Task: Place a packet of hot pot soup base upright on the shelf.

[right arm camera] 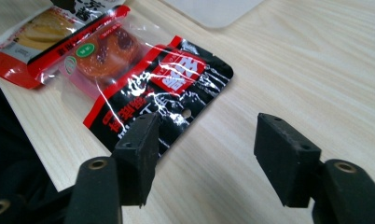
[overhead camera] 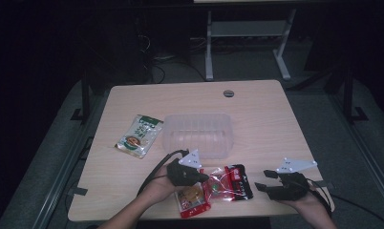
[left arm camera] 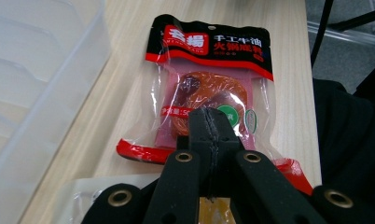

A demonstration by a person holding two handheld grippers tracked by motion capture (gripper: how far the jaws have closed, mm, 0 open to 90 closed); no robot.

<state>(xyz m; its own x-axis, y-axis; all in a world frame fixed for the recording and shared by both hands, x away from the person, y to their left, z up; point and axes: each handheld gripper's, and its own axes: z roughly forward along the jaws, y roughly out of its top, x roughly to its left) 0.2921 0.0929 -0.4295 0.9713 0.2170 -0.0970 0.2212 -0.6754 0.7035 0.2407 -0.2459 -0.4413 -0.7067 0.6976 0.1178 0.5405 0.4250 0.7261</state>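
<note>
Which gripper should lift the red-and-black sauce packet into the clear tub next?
Left. The left gripper is shut on the red-and-black sauce packet, right beside the clear tub. The right gripper is open, off the packet.

Clear tub (overhead camera: 199,133) blocks table centre; bare wood (overhead camera: 271,124) right of it free

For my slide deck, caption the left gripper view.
Left gripper shut above a red-and-black sauce packet beside a clear plastic bin.

The red-and-black sauce packet (left arm camera: 209,70) reads "手工牛油火锅底料" in white.
</note>
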